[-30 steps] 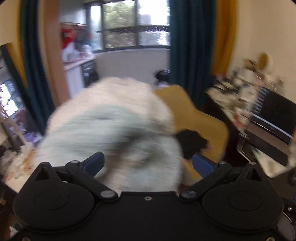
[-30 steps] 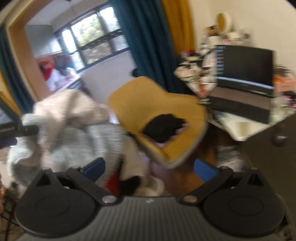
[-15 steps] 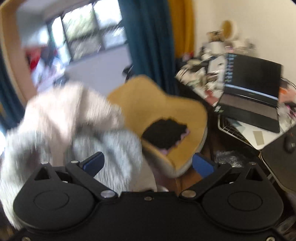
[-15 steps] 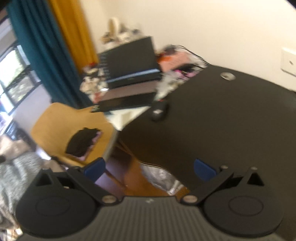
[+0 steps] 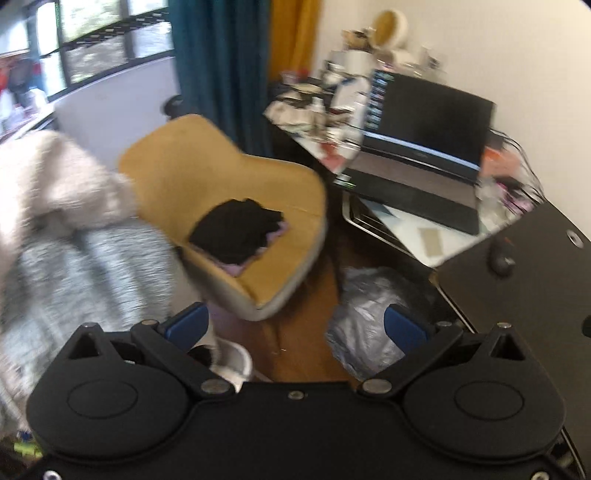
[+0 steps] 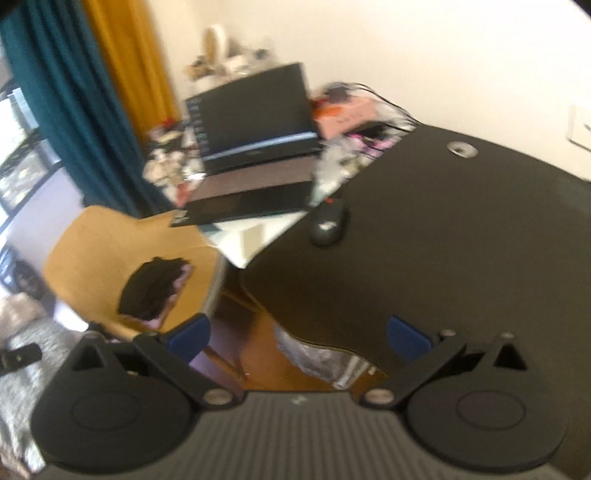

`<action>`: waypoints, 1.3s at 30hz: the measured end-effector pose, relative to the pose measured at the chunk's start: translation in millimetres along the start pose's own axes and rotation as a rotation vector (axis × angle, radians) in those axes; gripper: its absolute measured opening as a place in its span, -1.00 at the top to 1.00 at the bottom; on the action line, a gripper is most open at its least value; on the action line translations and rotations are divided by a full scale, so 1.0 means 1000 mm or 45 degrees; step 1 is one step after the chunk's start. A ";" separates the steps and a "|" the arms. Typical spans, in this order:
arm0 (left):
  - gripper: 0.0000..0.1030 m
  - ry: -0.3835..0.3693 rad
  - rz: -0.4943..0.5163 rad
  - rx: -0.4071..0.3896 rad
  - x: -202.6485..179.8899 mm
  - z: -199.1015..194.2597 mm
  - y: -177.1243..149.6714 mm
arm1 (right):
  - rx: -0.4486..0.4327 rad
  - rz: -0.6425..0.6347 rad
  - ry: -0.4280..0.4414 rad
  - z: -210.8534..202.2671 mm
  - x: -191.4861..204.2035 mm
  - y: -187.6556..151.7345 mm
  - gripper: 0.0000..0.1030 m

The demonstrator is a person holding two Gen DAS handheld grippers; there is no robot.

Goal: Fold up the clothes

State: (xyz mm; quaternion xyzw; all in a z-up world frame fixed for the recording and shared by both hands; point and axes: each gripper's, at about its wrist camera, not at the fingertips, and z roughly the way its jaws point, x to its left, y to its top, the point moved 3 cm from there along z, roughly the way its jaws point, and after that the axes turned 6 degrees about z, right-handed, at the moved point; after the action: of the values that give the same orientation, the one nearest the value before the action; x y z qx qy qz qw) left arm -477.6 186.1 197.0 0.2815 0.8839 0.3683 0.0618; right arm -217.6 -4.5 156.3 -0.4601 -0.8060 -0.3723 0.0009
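Left wrist view: left gripper spread wide, nothing between the blue fingertips, aimed over the mustard-yellow shell chair.
Clothes: fluffy cream and grey garment pile at far left, apart from both tools; folded black garment parked on the chair seat, likely set aside as done.
Right gripper: equally wide, empty, facing the bare black desk, probably the folding surface.
Change since 1 s ago: both views swung right, pile now at the edge.

Daylight came through a dark-framed window beside teal and mustard curtains. A mustard-yellow shell chair stood on the brown wooden floor near a cluttered white desk bearing 1 open black laptop, against a cream wall.
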 end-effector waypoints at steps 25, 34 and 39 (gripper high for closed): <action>-1.00 -0.151 -0.034 0.113 -0.020 0.031 0.014 | -0.010 0.008 -0.112 0.000 -0.020 -0.011 -0.99; -1.00 -0.222 0.066 0.106 -0.050 0.034 0.011 | -0.117 -0.165 -0.313 0.000 -0.092 -0.018 -0.99; -1.00 -0.201 0.073 0.151 -0.091 0.031 0.003 | -0.044 -0.194 -0.297 0.035 -0.158 -0.008 -0.99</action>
State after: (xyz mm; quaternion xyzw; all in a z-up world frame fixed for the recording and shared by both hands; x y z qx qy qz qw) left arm -391.0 157.6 168.3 0.3382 0.8880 0.2937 0.1040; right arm -120.7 -102.9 72.0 -0.4379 -0.8267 -0.3290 -0.1290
